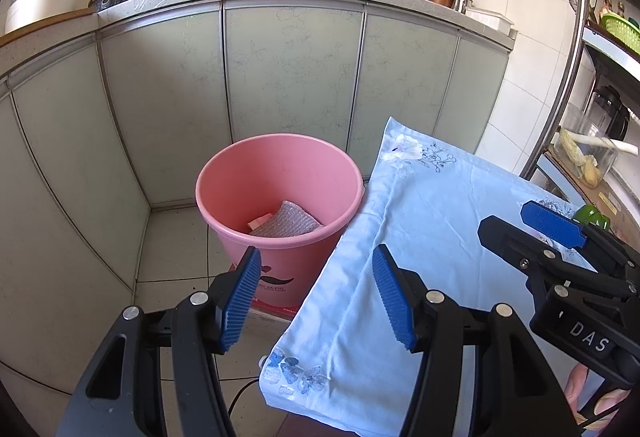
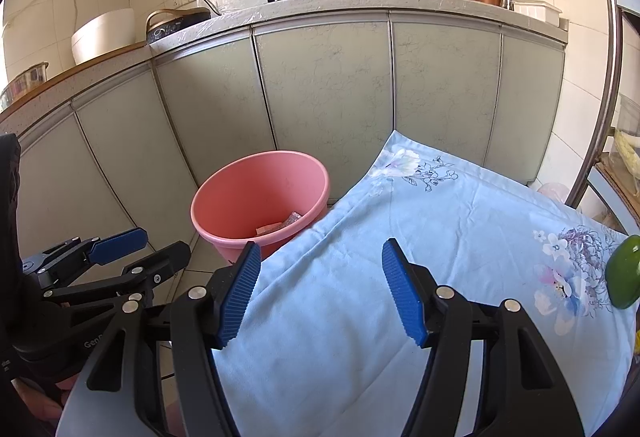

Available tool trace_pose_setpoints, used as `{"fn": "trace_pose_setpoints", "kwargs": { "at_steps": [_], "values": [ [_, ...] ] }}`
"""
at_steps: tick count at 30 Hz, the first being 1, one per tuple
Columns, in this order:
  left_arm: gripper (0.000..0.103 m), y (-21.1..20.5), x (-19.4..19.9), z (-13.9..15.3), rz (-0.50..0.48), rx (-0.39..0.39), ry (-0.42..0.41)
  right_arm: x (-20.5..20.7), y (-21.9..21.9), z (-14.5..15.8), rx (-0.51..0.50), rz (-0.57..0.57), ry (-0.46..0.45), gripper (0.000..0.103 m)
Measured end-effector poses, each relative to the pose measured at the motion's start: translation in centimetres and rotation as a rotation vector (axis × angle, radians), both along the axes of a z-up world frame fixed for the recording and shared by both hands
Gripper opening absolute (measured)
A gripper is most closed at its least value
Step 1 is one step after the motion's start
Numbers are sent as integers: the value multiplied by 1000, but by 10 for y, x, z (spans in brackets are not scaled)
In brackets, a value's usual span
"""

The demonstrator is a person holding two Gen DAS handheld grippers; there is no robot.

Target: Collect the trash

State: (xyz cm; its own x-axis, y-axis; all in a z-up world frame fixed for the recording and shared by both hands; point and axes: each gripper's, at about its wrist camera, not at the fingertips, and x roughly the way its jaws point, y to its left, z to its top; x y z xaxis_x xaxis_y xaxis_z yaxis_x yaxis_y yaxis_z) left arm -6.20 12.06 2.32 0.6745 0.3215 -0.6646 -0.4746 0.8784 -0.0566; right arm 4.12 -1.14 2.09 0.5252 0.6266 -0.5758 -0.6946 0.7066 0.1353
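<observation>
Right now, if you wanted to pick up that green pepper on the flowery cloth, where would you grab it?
Only part of the green pepper shows, at the right edge of the blue cloth. The right gripper is open and nearer, so I would probably come from above, one finger on each rounded side at the widest part. The skin looks smooth and curved, so a grip near an end may slip.

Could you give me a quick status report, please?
Both grippers, left and right, open, empty. Bin holds bubble wrap. Nothing blocking.
</observation>
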Motion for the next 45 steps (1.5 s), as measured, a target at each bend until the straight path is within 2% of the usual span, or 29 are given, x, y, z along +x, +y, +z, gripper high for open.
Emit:
{"fn": "trace_pose_setpoints", "kwargs": {
  "at_steps": [45],
  "values": [
    [58, 6, 3, -11, 15, -18, 25, 5, 1, -10, -10, 16, 15, 64]
  ]
}}
